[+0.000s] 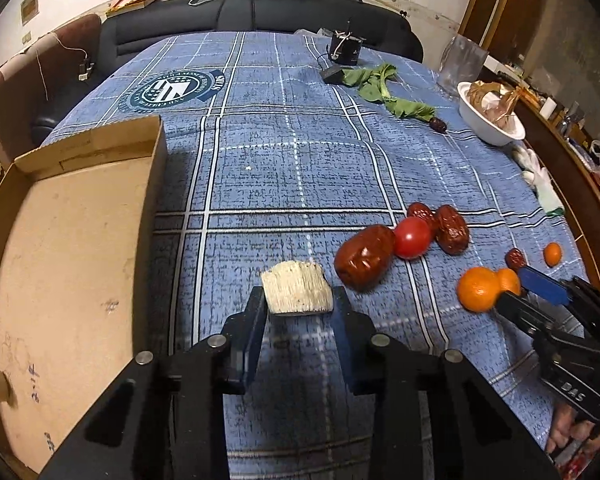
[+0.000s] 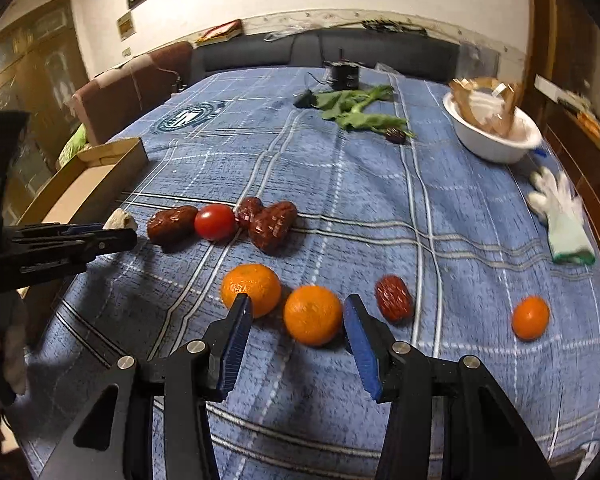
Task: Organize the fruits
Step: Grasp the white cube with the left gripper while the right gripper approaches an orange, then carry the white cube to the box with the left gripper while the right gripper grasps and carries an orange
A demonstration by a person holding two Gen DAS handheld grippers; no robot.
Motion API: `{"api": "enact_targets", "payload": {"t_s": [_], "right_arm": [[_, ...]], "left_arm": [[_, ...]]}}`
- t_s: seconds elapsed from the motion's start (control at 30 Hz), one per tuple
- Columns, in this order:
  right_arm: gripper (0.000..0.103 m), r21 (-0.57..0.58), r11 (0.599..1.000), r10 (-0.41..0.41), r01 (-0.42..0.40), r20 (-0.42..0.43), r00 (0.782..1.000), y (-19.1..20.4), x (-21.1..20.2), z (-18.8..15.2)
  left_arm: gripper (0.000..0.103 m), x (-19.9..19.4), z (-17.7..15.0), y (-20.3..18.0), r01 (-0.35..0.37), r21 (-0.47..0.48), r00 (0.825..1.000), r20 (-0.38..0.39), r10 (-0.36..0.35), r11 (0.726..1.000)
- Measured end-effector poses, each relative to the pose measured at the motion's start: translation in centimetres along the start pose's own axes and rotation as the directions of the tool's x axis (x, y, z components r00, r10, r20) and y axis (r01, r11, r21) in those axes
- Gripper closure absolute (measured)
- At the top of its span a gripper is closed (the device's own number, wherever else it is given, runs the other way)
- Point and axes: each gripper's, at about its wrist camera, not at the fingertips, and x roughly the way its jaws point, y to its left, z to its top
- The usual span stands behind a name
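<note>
My left gripper (image 1: 298, 300) is shut on a pale ridged chunk (image 1: 296, 288), held just above the blue cloth beside the cardboard box (image 1: 60, 248). A large red date (image 1: 364, 258), a cherry tomato (image 1: 411, 237) and two more dates (image 1: 452, 229) lie to its right. My right gripper (image 2: 296, 312) is open around an orange (image 2: 313, 314), with another orange (image 2: 252, 288) at its left finger. A date (image 2: 394, 298) and a small orange (image 2: 530, 317) lie to the right. The right gripper also shows in the left wrist view (image 1: 520, 288).
A white bowl (image 2: 496, 136) with wrappers stands at the back right, leafy greens (image 2: 356, 110) and a dark date (image 2: 396, 135) near it. A black device (image 2: 342, 74) sits at the far edge. A white glove (image 2: 562, 210) lies at the right edge.
</note>
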Motion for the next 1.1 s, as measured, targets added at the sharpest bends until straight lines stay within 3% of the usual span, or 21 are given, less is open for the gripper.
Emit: {"api": "enact_targets", "payload": {"t_s": [0.13,0.33,0.63,0.67,0.73,0.8,1.1], "right_arm": [[0.052,-0.037,0.999,0.005,-0.005,-0.001,1.000,0.2,0.0,0.0],[0.051,-0.040,0.996,0.080,-0.081,-0.032,0.996,-1.0,-0.9,-0.7],[0.052,-0.087,0.996,-0.036,0.036,-0.008,0.999,0.1,0.3,0.1],[0.053,-0.092,0.995,-0.039,0.038,-0.003,0.999,0.3,0.4,0.2],[0.068,-0.076,0.996,-0.043,0.042,-0.009,0.999,0.2,0.5,0.4],[0.074,-0.084,0.994,-0.075,0.073,-0.016,0.997,0.1,0.5,0.3],[0.077,-0.064,0.992,-0.113,0.113,0.004,0.994,0.6,-1.6,-0.5]], "left_arm": [[0.072,-1.5,-0.6,0.4,0.022,-0.010,1.000,0.020,-0.022,1.000],[0.072,-3.3,-1.2,1.0,0.037,-0.026,0.998,0.046,-0.036,0.999],[0.072,-4.3,-2.2,1.3,0.040,-0.037,0.998,0.053,-0.038,0.999],[0.072,-4.5,-2.3,1.3,0.039,-0.037,0.998,0.056,-0.036,0.999],[0.072,-4.9,-2.4,1.7,0.032,-0.039,0.997,0.065,-0.030,0.999],[0.072,-5.4,-2.5,2.3,0.031,-0.052,0.997,0.076,-0.027,0.998],[0.072,-8.0,-3.4,5.9,0.025,-0.124,0.991,0.133,-0.009,0.992]]}}
